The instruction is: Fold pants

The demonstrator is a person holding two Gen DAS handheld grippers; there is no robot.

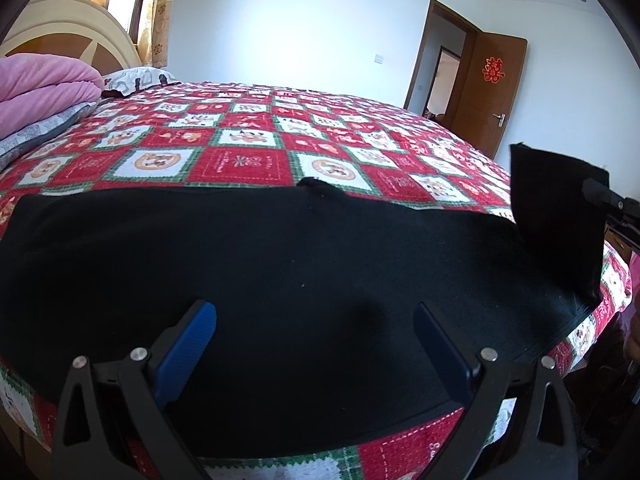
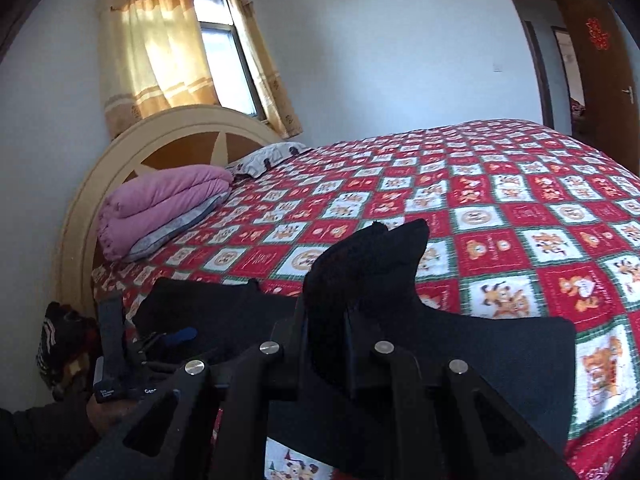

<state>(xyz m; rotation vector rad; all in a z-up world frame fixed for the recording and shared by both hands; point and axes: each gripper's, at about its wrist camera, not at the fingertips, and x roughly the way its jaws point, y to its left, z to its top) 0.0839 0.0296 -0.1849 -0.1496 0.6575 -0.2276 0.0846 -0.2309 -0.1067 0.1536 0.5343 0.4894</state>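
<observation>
- Pants (image 1: pixel 280 264), black, lie spread flat across the near edge of the bed (image 1: pixel 248 136), over a red, white and green patchwork quilt (image 2: pixel 500 216) of cartoon squares.
- Left gripper (image 1: pixel 316 344) hovers just above the dark cloth, blue pads showing, jaws wide apart with nothing pinched between them.
- Right gripper (image 2: pixel 332 320) has its jaws narrowed on a bunched end of the pants, and that end stands lifted off the quilt at the right side.
- Writing: small white lettering on the left gripper's body, too small to read; a red paper decoration (image 1: pixel 494 69) on the brown door (image 1: pixel 490 92), characters blurred.
- Folded pink blanket (image 2: pixel 164 204) sits by the headboard (image 2: pixel 176 140), well away from the pants.
</observation>
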